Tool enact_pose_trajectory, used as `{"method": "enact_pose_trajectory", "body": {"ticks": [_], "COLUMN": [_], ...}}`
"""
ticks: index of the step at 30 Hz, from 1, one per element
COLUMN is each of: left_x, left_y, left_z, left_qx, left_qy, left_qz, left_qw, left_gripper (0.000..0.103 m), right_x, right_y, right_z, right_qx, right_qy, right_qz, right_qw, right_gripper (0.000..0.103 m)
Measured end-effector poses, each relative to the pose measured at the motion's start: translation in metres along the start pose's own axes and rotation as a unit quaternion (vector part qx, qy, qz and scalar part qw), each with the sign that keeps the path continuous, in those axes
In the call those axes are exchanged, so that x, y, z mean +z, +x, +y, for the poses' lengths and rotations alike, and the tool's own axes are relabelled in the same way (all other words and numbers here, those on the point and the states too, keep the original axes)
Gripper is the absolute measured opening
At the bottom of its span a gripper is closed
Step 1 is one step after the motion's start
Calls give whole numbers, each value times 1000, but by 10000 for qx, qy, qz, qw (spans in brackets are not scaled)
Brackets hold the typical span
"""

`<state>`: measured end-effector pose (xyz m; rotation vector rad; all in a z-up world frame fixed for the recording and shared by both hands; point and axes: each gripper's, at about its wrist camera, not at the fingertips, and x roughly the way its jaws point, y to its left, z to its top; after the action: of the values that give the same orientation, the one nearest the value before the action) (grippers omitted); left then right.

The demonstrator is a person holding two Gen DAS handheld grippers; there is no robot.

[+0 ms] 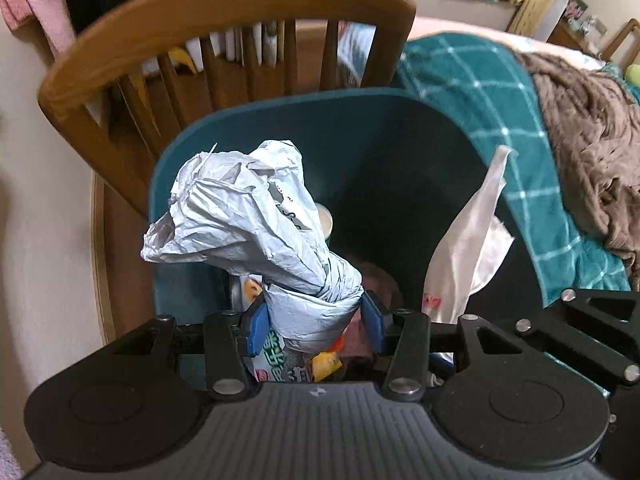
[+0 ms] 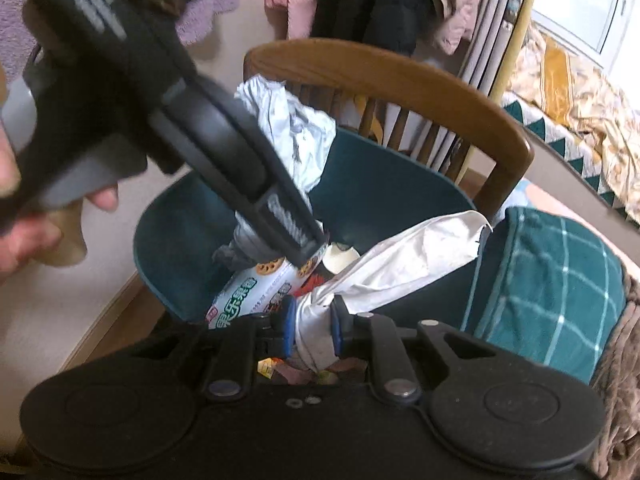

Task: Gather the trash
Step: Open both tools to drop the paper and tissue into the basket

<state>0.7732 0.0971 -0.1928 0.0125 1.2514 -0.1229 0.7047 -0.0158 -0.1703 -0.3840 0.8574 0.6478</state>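
Grey crumpled bag [image 1: 248, 216] is pinched at its twisted neck by the left gripper [image 1: 314, 320], long axis running up and away, over the teal bin [image 1: 360, 120]. Right gripper [image 2: 314, 322] pinches a white bag [image 2: 400, 256] by its neck, pointing up-right across the bin. Wooden chair [image 1: 224, 12] stands behind the bin.

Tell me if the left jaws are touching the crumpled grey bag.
Touching. Left wrist view: both blue pads of the left gripper press the grey bag at its gathered neck.
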Motion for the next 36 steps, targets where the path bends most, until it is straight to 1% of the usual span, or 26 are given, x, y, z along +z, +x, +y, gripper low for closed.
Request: {"method": "enact_pose_trajectory", "body": {"ticks": [3,7,9,12,16,19,21,23,24,28,30,34,36], "left_x": [-1,-4,-5,-6,-5,-1,-2,-3,-3,-5,-7,-11,-15], "left_y": [13,27,34,38,41,40,36,31,28,16,6,-16,-29], "left_z": [4,7,9,9,11,9,8,6,5,7,7,-1,-4], "left_qx": [-59,35,57,37,-12,-51,-131,-182,-198,-247,-283,-280,-286], "left_qy": [-98,-121,-104,-133,-232,-233,-245,-258,-261,-303,-325,-228,-164], "left_qz": [139,319,427,462,514,496,443,356,317,202,135,-61,-161], "left_qw": [9998,9994,9990,9988,9984,9985,9986,9989,9990,9990,9990,9993,9993], "left_gripper": [47,47,47,47,48,51,60,66,68,68,68,68,68], "right_x": [-5,-5,-5,-1,0,-1,-1,-1,-2,-3,-3,-3,-3], "right_y": [3,12,14,20,22,18,15,12,11,2,-5,-23,-34], "right_z": [2,1,-1,-10,-14,-16,-15,-14,-13,-10,-11,-9,-7], "right_qx": [50,44,44,107,64,76,105,102,100,82,70,24,-53], "right_qy": [9,18,92,286,368,410,377,346,323,301,323,310,287], "right_qz": [97,267,262,308,351,351,320,314,302,249,209,83,39], "right_qw": [9999,9996,9996,9991,9987,9985,9987,9989,9990,9992,9992,9995,9996], "right_gripper": [18,20,22,24,26,33,38,44,45,48,51,54,60]}}
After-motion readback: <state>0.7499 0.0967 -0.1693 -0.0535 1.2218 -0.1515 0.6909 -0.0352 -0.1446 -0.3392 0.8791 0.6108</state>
